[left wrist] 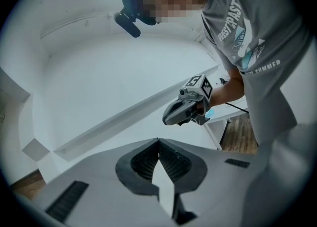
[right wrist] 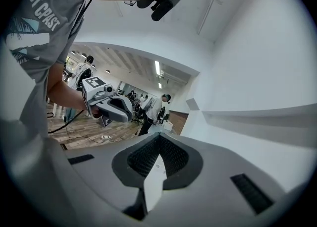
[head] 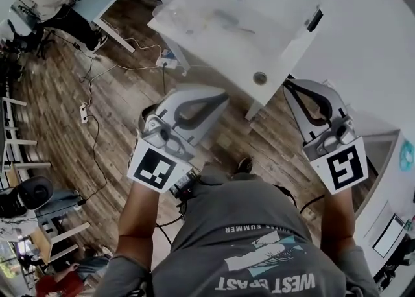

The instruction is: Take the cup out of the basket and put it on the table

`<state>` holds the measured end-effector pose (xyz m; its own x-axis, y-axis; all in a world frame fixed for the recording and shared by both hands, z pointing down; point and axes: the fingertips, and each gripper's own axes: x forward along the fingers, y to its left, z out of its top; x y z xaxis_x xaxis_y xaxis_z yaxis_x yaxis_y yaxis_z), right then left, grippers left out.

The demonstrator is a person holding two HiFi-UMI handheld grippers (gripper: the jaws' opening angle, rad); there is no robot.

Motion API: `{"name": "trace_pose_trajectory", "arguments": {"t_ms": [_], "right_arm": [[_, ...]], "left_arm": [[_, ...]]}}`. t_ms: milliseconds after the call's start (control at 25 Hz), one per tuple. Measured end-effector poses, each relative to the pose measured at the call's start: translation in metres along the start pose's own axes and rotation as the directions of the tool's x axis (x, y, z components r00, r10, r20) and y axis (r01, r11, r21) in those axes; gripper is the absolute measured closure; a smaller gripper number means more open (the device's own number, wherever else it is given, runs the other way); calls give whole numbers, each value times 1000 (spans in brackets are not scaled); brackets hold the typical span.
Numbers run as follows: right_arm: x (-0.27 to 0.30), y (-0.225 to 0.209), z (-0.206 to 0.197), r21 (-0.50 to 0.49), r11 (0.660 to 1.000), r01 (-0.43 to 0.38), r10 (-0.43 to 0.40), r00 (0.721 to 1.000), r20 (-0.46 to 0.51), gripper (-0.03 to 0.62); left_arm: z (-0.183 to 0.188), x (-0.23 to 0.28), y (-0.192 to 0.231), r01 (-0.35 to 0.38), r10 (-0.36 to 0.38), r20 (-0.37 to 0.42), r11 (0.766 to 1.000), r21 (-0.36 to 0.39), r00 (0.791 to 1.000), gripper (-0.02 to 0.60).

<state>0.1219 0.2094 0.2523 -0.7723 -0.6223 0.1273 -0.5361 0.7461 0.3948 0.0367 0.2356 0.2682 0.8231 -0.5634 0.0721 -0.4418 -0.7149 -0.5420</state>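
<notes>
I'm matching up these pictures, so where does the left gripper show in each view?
Head view: left gripper, left of centre, over the wooden floor.
Left gripper view: left gripper fills the bottom, shut.
Right gripper view: left gripper, left of centre.
Shared landmark: the person's grey T-shirt.

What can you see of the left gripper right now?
The left gripper is a pale grey shell with dark ribbed pads inside. Its jaws are together at the tips, nothing between them. A white cube with a black square marker sits at its rear. The person's left arm holds it in the air over the wood floor, near the white table's edge, touching nothing else.
</notes>
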Motion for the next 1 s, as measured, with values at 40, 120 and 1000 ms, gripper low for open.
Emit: {"name": "trace_pose_trajectory", "arguments": {"t_ms": [40, 120, 1000], "right_arm": [[1, -1, -1, 2, 1000, -2, 2, 1000, 2, 582], [4, -2, -4, 8, 1000, -5, 5, 1000, 5, 583], [90, -16, 1, -63, 986, 153, -157, 985, -68, 583]], "left_arm": [[0, 2, 0, 2, -2, -3, 1000, 1, 1000, 571], [-1, 6, 0, 12, -12, -9, 1000, 12, 1000, 571], [-74, -25, 82, 68, -73, 67, 995, 69, 995, 571]]}}
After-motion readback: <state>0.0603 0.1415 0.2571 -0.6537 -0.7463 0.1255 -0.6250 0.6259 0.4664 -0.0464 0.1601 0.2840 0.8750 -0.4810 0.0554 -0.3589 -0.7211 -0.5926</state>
